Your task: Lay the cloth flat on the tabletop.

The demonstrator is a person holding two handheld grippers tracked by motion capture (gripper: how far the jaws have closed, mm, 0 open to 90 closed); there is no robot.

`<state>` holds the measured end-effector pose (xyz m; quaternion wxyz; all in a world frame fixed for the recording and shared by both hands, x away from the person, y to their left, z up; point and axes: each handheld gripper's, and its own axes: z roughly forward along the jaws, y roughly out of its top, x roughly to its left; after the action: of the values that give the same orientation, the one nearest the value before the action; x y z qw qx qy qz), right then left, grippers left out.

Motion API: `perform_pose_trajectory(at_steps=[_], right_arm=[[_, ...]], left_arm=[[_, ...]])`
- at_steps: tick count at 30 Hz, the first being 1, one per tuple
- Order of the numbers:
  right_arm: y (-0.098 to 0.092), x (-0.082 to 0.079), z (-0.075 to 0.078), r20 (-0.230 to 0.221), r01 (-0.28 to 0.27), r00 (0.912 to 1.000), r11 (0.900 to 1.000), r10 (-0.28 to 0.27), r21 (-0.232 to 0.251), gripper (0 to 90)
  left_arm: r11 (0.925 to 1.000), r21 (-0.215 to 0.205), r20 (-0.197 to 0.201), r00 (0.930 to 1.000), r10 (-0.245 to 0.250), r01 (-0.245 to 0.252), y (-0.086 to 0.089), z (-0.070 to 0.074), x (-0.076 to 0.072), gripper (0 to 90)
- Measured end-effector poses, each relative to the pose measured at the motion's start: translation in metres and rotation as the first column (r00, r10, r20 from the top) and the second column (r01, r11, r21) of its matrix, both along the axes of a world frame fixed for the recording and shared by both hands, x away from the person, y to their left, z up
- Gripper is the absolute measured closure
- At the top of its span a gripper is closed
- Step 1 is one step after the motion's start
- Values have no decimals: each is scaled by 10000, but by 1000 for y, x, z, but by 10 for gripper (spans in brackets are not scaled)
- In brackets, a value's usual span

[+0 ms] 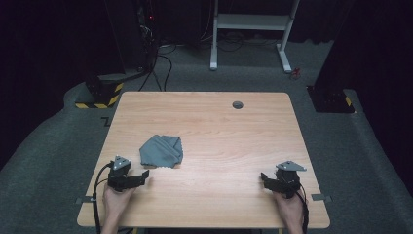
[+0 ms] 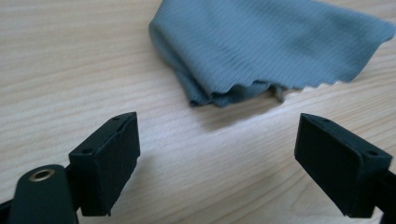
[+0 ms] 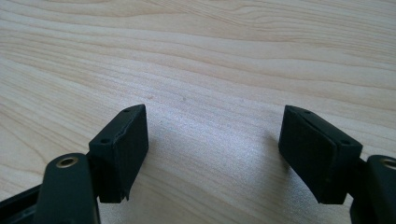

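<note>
A crumpled grey cloth (image 1: 161, 151) lies on the wooden table (image 1: 219, 131), left of centre. In the left gripper view the cloth (image 2: 266, 46) is a short way ahead of the jaws, its folded edge facing them. My left gripper (image 1: 144, 176) rests near the table's front left, just below the cloth, open with nothing between its jaws (image 2: 219, 158). My right gripper (image 1: 263, 178) sits near the front right, far from the cloth, open over bare wood (image 3: 212, 154).
A small grey round cap (image 1: 237, 105) is set in the table near its far edge. Beyond the table stand a white desk frame (image 1: 251, 29) and black equipment with cables (image 1: 141, 44) on the grey carpet.
</note>
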<state>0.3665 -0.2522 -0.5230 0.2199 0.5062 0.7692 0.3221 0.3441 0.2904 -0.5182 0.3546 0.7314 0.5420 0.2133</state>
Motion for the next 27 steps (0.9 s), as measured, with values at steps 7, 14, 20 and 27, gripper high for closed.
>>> perform_pose_trajectory(at_steps=[7,14,20,27], right_arm=[[0,0,0,8,-10,10000,10000,10,-7,240],[0,0,0,7,-7,10000,10000,7,-4,240],[0,0,0,5,-3,10000,10000,3,-3,240],[0,0,0,19,-10,10000,10000,11,-13,240]], left_arm=[[9991,130,43,9992,-397,396,-22,11,11,168],[9984,-71,448,9975,-549,553,-41,26,23,184],[9974,173,77,9975,-699,698,-56,23,39,170],[9966,463,-170,9976,-677,684,-67,16,55,194]])
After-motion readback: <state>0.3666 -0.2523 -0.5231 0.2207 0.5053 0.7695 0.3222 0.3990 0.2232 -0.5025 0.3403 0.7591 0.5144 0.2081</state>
